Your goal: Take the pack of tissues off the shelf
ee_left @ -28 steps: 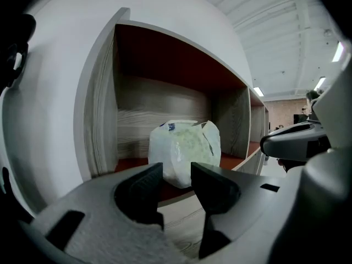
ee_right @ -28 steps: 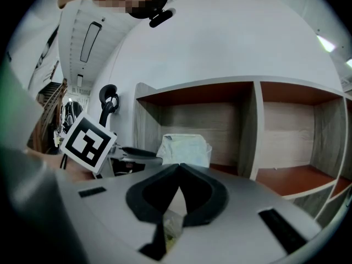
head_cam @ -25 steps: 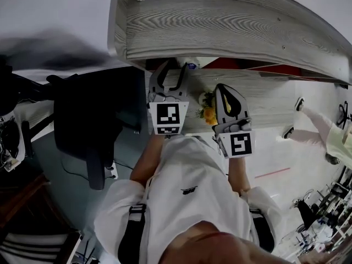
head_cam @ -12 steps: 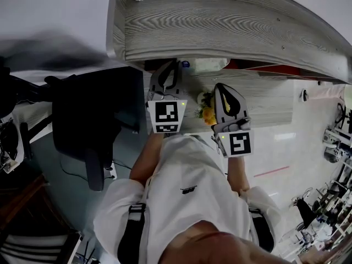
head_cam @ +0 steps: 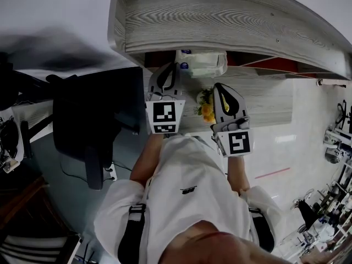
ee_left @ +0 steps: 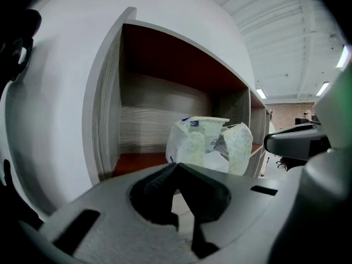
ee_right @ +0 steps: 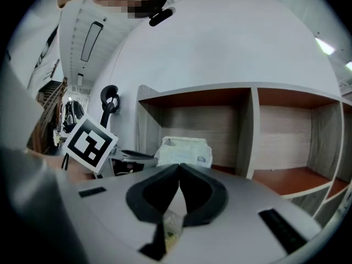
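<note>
Right, 1 wood-grain shelf [head_cam: 220, 21], red inside. 2 grippers: left gripper [ee_left: 176, 165] jaws have just been closing, now clenched on the wrapper edge of the pack of tissues [ee_left: 204, 142]; right gripper [ee_right: 179, 166] pinched together, empty. 1 pack: soft pale green-white wrap, small blue mark, crumpled, at front edge of shelf's left-end compartment.

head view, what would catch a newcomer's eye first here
The pale pack of tissues at the front of the grey wood-grain shelf, top centre, where the left gripper has just closed its jaws on the near edge. Just below, a spot of yellow flowers shows between it and the right gripper.
</note>
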Available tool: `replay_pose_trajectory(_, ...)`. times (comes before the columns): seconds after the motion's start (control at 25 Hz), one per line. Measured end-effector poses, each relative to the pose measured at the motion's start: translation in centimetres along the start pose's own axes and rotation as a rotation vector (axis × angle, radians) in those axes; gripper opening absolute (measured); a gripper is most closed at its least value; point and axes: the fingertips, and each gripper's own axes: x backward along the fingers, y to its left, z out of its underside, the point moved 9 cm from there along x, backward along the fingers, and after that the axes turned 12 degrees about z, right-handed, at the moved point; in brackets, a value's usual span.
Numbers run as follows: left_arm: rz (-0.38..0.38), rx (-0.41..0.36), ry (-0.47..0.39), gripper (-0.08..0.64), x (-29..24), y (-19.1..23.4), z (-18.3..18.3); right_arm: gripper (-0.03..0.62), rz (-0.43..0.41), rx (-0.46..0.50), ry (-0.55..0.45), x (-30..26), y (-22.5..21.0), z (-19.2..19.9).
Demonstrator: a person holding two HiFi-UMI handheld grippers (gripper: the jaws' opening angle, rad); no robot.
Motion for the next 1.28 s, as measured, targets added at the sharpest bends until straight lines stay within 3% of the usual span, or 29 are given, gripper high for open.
replay_pose_trajectory(0.48, -0.033, 0.004, -0.022, 0.028, 2.6, -1.7, -0.2, 0.026, -0.023, 0.0, -0.036, 2.7, 0.5, -0.4)
replay_pose_trajectory(1.28, -0.19, 0.035, -0.009, 0.028, 10.1, -3.0, 2.5, 0.026, -0.165, 0.016, -0.062, 6.1, 3.5, 0.4)
